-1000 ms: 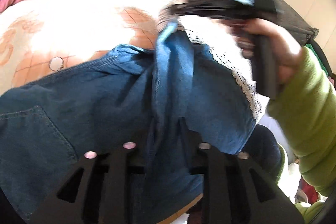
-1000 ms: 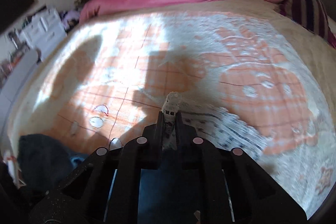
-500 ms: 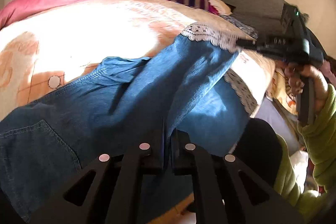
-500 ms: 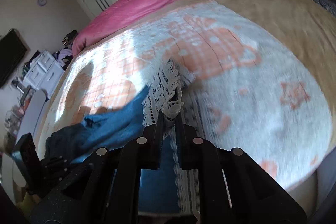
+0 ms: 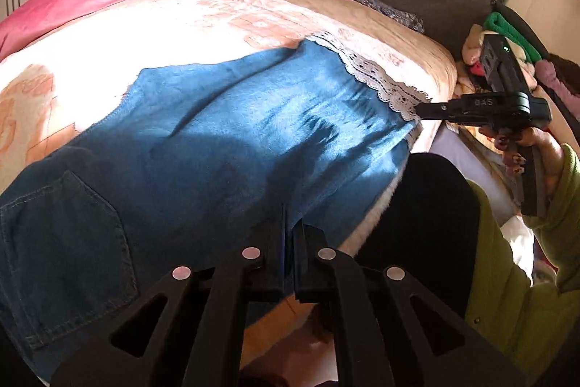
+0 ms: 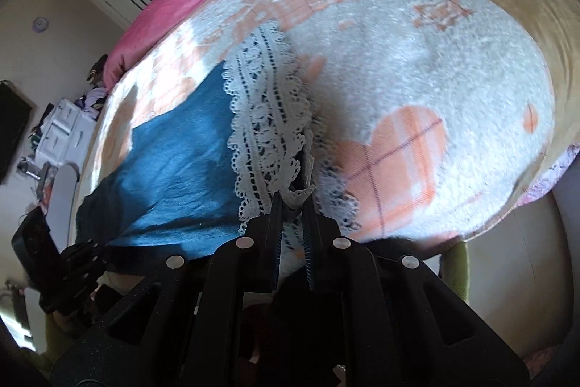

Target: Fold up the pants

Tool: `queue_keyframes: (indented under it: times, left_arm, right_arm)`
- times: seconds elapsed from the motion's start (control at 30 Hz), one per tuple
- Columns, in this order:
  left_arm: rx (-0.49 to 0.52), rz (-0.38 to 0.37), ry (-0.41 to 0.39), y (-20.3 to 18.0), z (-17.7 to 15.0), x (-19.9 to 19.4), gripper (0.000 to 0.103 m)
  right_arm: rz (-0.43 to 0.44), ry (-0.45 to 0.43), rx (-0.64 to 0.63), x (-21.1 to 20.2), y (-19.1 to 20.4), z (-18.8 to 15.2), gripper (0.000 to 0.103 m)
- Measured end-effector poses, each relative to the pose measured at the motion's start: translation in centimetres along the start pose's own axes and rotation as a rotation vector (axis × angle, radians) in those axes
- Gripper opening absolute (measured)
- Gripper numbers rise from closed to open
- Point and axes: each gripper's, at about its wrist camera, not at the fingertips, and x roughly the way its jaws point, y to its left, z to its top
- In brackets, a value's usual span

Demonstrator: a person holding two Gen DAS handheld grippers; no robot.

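Now both tools grip the pants [image 5: 224, 133] (lace hem [image 6: 268, 118] right) — clenched.

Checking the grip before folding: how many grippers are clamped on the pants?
2: the left gripper pinches the denim edge of the pants nearest the camera; the right gripper pinches the lace hem.

Harsh sunlight blows out the blanket [image 5: 152, 35], shadows run deep, and fisheye edges curve darkly.

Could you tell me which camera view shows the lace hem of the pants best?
The right wrist view: the lace hem fills the centre, its pattern sharp, gripped by the right tongs. In the left wrist view it is only a thin, distant strip.
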Motion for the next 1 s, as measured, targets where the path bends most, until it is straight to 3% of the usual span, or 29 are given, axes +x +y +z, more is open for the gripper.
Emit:
queue_keyframes:
  times: [0.13, 0.17, 0.2, 0.23, 0.33, 0.37, 0.5, 0.67, 0.77, 1.0]
  left_arm:
    - [0.028, 0.017, 0.035, -0.7, -0.1, 1.1, 0.002]
    - [0.026, 0.017, 0.036, -0.7, -0.2, 1.3, 0.002]
    - [0.022, 0.016, 0.035, -0.7, -0.2, 1.3, 0.002]
    - [0.022, 0.015, 0.035, -0.7, -0.2, 1.3, 0.002]
    - [0.020, 0.015, 0.030, -0.6, -0.1, 1.2, 0.002]
    - [0.019, 0.015, 0.029, -0.5, 0.0, 1.1, 0.002]
    - [0.018, 0.021, 0.028, -0.8, 0.1, 1.2, 0.002]
    - [0.021, 0.027, 0.028, -1.0, 0.1, 0.8, 0.002]
    - [0.022, 0.028, 0.030, -1.0, 0.1, 0.6, 0.002]
    - [0.041, 0.026, 0.069, -1.2, -0.6, 1.2, 0.007]
  right_arm:
    - [-0.048, 0.037, 0.010, 1.0, -0.6, -0.5, 0.009]
    - [-0.063, 0.040, 0.004, 0.9, -0.7, -0.5, 0.015]
    - [-0.107, 0.027, -0.015, 0.5, -0.5, -0.7, 0.033]
    - [-0.152, 0.000, -0.040, -0.1, -0.2, -0.7, 0.040]
    - [-0.252, -0.144, -0.311, -2.7, 3.5, -1.6, 0.042]
    - [-0.246, -0.141, -0.389, -2.7, 4.8, -1.9, 0.046]
    - [-0.155, -0.052, -0.759, -0.1, 11.2, -4.9, 0.047]
    - [-0.182, 0.002, -1.054, 4.0, 15.4, -7.6, 0.047]
    - [-0.198, 0.040, -1.103, 5.5, 15.4, -7.8, 0.000]
    - [-0.099, 0.107, -1.056, 4.7, 13.7, -8.2, 0.001]
